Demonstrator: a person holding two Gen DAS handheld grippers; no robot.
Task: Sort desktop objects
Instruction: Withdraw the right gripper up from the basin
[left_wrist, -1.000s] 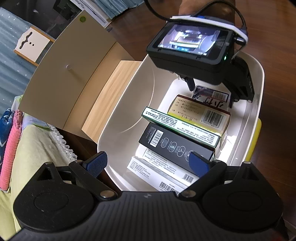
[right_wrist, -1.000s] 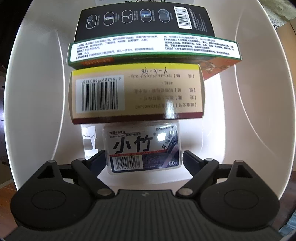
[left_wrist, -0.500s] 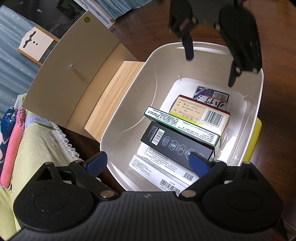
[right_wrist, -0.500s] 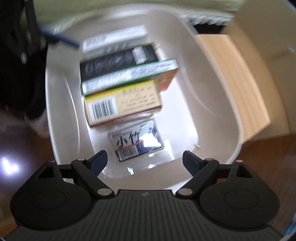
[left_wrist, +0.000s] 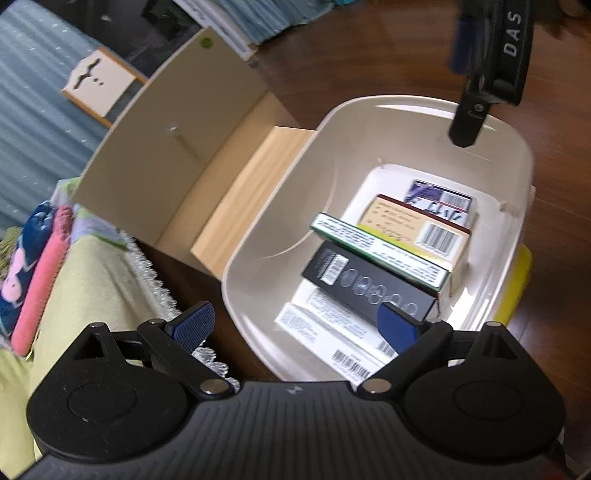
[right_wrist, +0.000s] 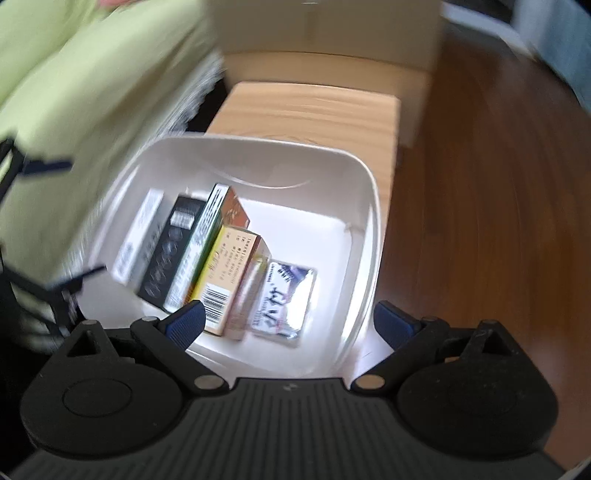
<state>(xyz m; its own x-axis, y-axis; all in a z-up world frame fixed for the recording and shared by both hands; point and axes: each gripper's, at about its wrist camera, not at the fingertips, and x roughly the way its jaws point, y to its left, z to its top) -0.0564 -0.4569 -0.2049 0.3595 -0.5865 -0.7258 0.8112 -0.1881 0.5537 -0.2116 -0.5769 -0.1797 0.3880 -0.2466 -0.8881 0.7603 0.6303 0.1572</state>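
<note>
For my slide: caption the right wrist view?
Open right gripper above white plastic tub holding five packed boxes.

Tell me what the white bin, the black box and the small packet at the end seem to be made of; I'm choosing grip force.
White bin: looks like moulded plastic, smooth with a slight sheen, rounded corners and rim.
Black box: probably printed cardboard, matt to satin, sharp folded edges and a barcode label.
Small packet: seems to be clear glossy plastic over a printed card; it throws a bright glare.
</note>
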